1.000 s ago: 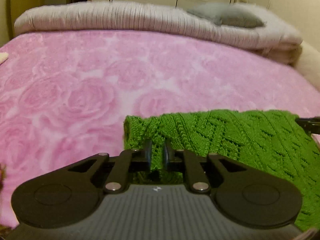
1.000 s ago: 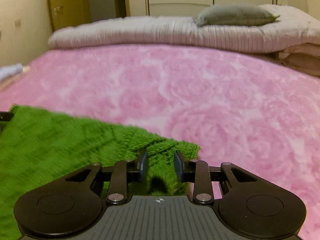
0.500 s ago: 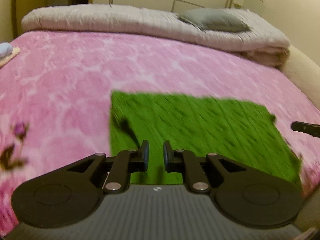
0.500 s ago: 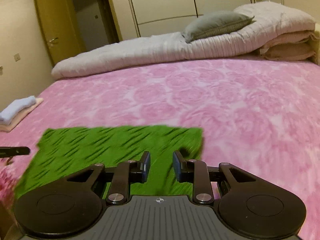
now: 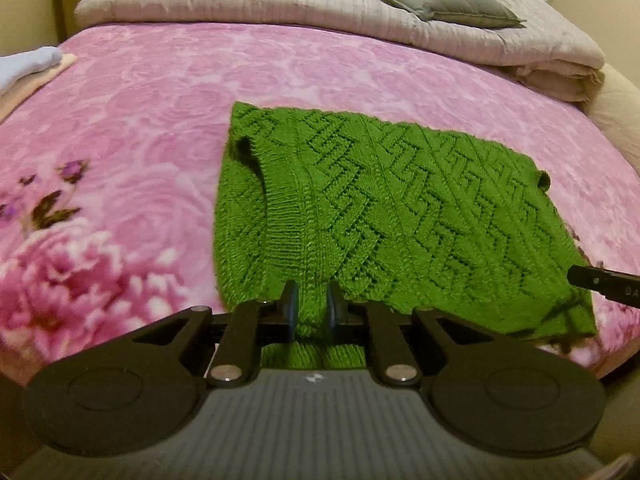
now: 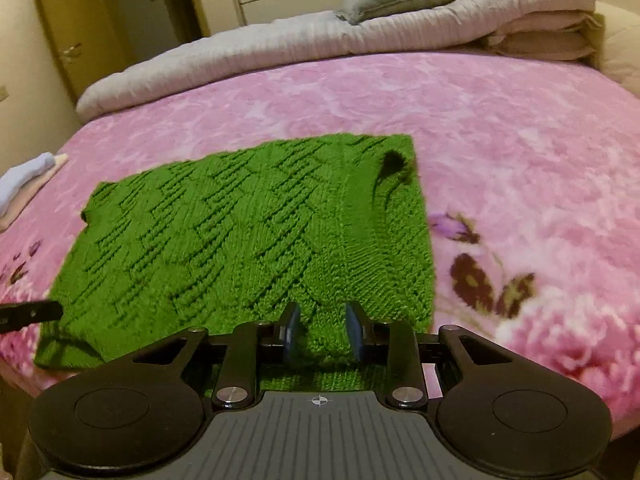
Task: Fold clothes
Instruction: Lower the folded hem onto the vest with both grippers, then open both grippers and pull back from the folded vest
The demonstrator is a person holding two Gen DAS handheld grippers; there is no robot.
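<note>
Our left gripper (image 5: 311, 307) pinches the near hem of the green knitted sweater (image 5: 384, 216); our right gripper (image 6: 322, 330) also has knit between its pads, though a firm clamp is hard to judge. The hem's near edge hides behind both tools. Ahead, the sweater lies flat on the pink floral blanket (image 6: 520, 128).

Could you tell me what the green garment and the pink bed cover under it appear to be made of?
The green garment looks like chunky knitted yarn, matte, perhaps wool or acrylic: raised zigzag stitch ridges and a ribbed band show plainly. The pink bed cover seems a plush fleece blanket with a soft sheen, printed with roses; its fuzzy surface suggests synthetic pile, though the fibre cannot be confirmed.
</note>
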